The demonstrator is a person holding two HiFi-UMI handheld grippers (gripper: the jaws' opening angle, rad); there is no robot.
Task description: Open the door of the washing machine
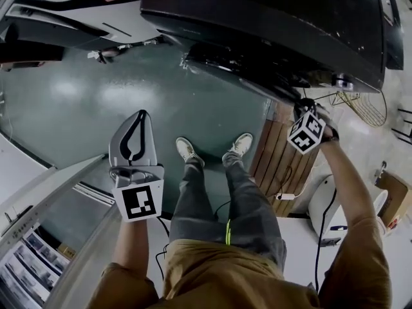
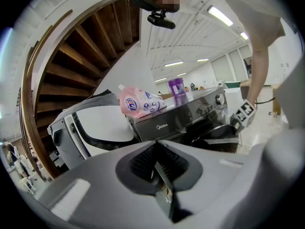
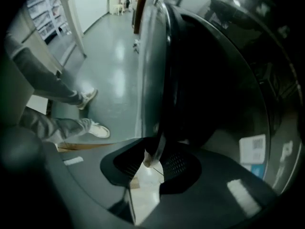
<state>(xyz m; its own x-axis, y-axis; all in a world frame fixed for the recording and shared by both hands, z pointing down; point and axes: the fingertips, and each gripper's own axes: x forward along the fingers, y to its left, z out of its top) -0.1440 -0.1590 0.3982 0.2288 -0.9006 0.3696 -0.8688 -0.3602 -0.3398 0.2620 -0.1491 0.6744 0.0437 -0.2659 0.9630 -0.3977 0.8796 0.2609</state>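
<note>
- Washing machine [image 1: 277,24]: dark and glossy, fills the upper right of the head view.
- Floor [image 1: 129,102]: green and shiny, takes the left and centre of the head view.
- Door [image 3: 151,66]: round, with dark glass, standing ajar from the machine's front. In the right gripper view its rim runs top to bottom down the middle of the frame.
- Left gripper [image 2: 158,149]: lower left of the head view, over the floor and well apart from the machine. Fingers pressed together, nothing between them.
- Right gripper [image 3: 153,154]: lower centre of its own view. Fingers pinch the bottom edge of the door rim.
- Pink pouch [image 2: 141,101]: lies on the machine's top, centre of the left gripper view.
- Purple bottle [image 2: 177,90]: upright, just right of the pouch.
</note>
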